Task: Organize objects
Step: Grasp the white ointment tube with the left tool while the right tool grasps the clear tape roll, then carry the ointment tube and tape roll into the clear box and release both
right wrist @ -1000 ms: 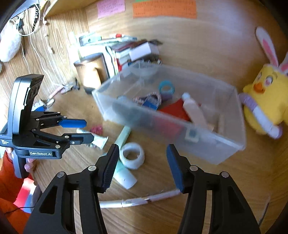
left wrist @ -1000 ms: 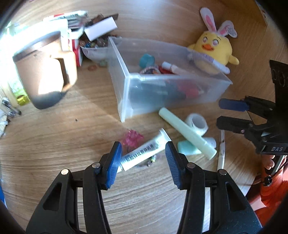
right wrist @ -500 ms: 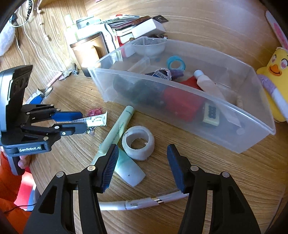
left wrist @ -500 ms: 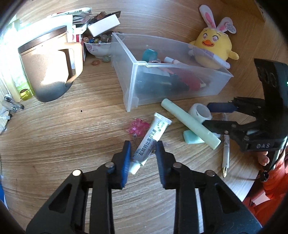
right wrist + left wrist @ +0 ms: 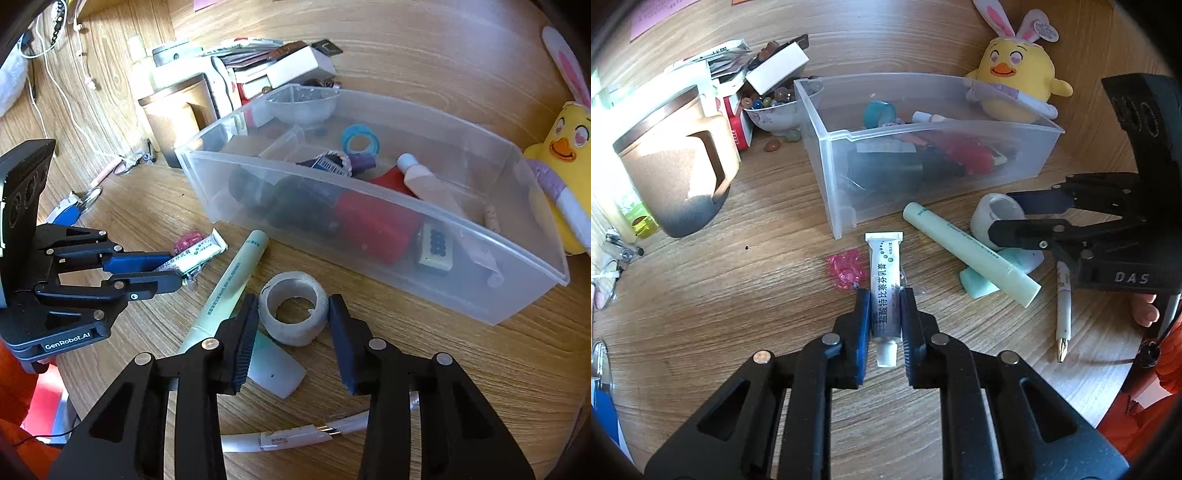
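- Left wrist view: the left gripper (image 5: 884, 317) had just been closing and was clenched on the small ointment tube (image 5: 884, 286), its pads pressing the lower body just above the white cap. The tube lay on the wooden desk (image 5: 738, 295), pointing toward the clear plastic bin (image 5: 849, 147), with a pink trinket (image 5: 846, 267) just beside it. It was white with dark print and a flat crimped tail. I judged it light and soft-walled, so a hold low on the body would dent it but should not slip.
- Right wrist view: the right gripper (image 5: 291, 321) had just been closing around the roll of white tape (image 5: 293, 312), which sat flat on the desk between its jaws. Both pads seemed to touch the roll's sides, so I read it as grasped, though only lightly. The roll was a pale, frosted ring with a rough outer face, near the bin's front wall and just beside the pale green tube (image 5: 229, 284). It looked light and fairly stiff; squeezing across its outer wall seemed right, since too much force could turn it oval.
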Motion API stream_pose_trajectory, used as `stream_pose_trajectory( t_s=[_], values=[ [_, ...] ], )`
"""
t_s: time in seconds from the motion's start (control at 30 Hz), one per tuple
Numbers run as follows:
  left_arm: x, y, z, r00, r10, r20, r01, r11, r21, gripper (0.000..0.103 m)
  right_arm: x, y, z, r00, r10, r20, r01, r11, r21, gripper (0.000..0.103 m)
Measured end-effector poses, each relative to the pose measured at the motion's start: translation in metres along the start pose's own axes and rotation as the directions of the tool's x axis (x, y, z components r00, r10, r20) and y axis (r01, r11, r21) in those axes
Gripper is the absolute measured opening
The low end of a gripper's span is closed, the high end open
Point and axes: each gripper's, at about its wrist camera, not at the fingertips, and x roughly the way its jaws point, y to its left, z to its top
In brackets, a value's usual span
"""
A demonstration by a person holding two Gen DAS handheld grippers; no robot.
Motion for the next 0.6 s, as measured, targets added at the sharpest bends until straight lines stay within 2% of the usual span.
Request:
stream_pose_trajectory(
  t_s=[0.4,0.6],
  values=[
    [-0.031,-0.003,0.005,0.997,0.002,0.081,0.0,1.0,-0.025,0.015,-0.023,-0.012,-0.004,0.998,0.014,0.062,-0.017,0.999,0.051,0.035],
    [-0.053,-0.011,0.012,0.989,-0.001,0.146,0.004,1.0,-0.02,0.015,-0.039,-0.021,-0.003,0.994,0.017,0.104,-0.026,0.996,0.08,0.035]
  ],
)
